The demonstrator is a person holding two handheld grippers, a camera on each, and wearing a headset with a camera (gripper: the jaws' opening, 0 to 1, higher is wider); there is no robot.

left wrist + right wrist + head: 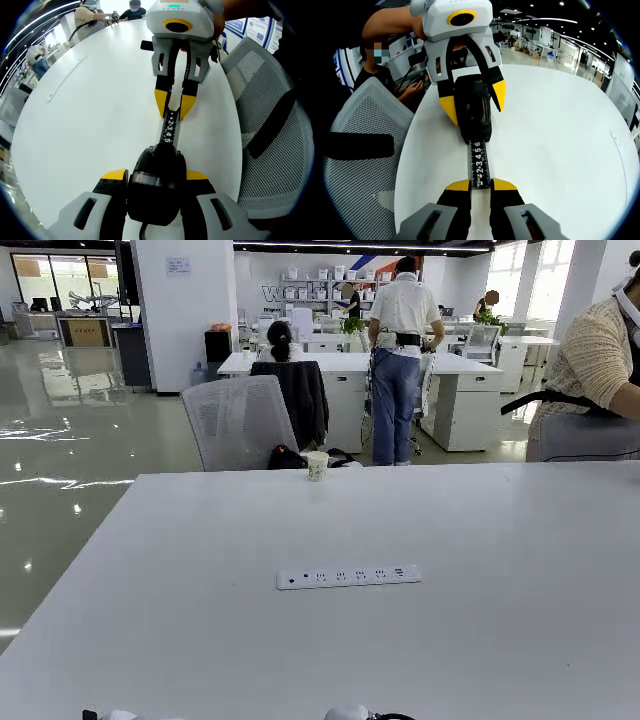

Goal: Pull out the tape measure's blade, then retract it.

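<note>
L gripper [155, 174] is clamped round the black tape measure case [155, 192], jaws held apart by its width. R gripper [480, 185] is pinched nearly closed on the blade [479, 162], w/ only a short length out btwn them. Risk, IMO: blade slips from the R pinch & whips back into the case, or an off-axis pull twists the case in the L jaws & kinks the blade. Pose: the two grippers face nose to nose, low over the white table [90, 115] nr its edge by the mesh chair [280, 150], blade straight btwn them.
</note>
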